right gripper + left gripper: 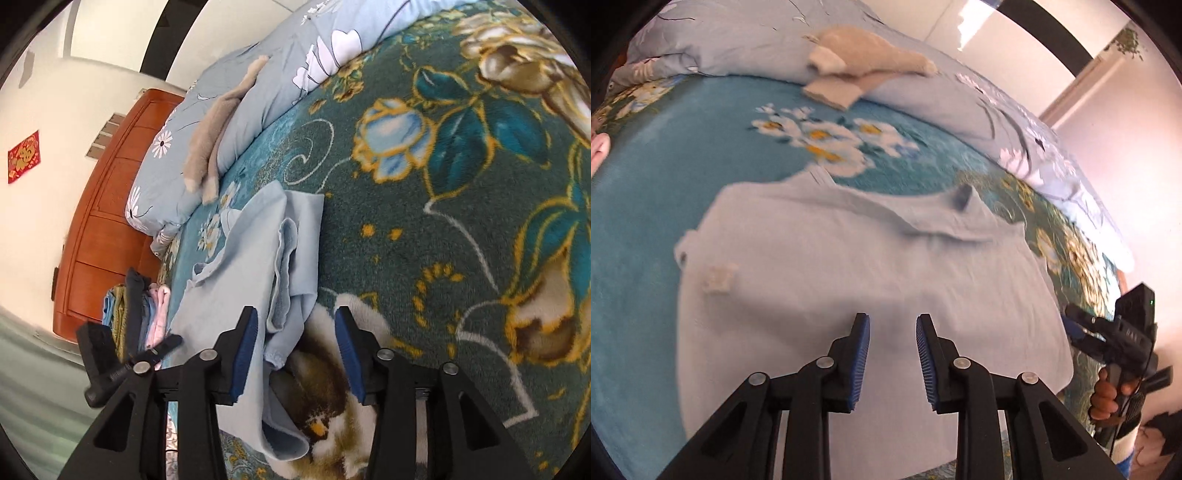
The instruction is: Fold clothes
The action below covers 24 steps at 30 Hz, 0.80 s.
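While the left gripper (892, 332) hovers above the pale blue garment (849, 266) with its blue-padded jaws moderately apart and nothing between them, the right gripper (295, 332) sits at the garment's edge (251, 258) with its jaws spread wider, a hanging fold of the cloth lying in the gap close to the left pad; contact cannot be confirmed. In the left wrist view the garment lies spread flat on the teal floral blanket (639, 206), showing a collar with a dark label at its far edge, a diagonal crease below it, and a small white tag near its left edge. In the right wrist view its layers are folded over one another, with a fleecy inner face exposed. A hand (1106, 397) grips the right gripper's handle at the garment's right side, its device pointed toward the cloth. Beyond the garment, a beige cloth (864, 59) rests on the grey-blue quilt (746, 40). A stack of folded clothes (140, 310) sits near a wooden headboard (107, 221).
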### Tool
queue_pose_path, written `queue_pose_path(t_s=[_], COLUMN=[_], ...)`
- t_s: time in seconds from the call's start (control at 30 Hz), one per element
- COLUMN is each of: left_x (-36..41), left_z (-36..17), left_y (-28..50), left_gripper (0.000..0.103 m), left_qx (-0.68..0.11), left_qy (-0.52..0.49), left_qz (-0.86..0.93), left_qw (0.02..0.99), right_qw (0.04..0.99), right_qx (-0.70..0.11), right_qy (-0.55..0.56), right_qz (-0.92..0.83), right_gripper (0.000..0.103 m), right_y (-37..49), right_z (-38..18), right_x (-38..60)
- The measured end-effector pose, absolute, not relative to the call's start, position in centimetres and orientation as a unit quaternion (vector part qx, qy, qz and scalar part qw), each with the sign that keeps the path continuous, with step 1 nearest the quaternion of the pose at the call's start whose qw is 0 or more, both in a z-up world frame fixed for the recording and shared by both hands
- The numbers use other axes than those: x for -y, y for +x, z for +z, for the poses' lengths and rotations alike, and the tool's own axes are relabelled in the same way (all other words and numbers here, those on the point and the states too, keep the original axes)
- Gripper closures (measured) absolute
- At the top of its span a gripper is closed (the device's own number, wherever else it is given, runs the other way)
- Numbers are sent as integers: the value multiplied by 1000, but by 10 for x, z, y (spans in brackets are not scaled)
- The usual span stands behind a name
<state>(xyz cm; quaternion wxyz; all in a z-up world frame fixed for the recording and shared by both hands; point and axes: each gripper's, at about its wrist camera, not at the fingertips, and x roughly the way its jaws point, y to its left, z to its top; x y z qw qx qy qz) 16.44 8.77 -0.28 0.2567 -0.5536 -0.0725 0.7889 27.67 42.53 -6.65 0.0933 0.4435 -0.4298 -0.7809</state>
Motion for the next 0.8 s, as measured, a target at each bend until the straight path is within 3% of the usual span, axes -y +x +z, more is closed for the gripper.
queue_pose_path(t_s=[0.27, 0.33, 0.37, 0.43, 0.53, 0.8], left_x=[-102, -99, -97, -94, -78, 14], left_z=[-21, -22, -22, -22, -18, 10], left_y=[203, 210, 213, 220, 231, 243], left_gripper=[74, 74, 74, 74, 74, 72], left_qx=[75, 84, 88, 96, 121, 206], left_qy=[-568, -569, -569, -570, -565, -509], left_qz=[777, 774, 773, 770, 766, 799], left_qw=[261, 265, 268, 272, 280, 246], right_qw=[95, 83, 76, 72, 70, 98], right_qx=[415, 407, 408, 416, 400, 268], right_qy=[456, 458, 460, 456, 448, 456], right_qz=[-781, -786, -785, -783, -797, -843], right_gripper=[56, 65, 86, 91, 94, 94], right_y=[254, 251, 251, 253, 252, 218], right_z=[-68, -66, -65, -59, -35, 65], right_x=[-402, -396, -396, -396, -387, -305])
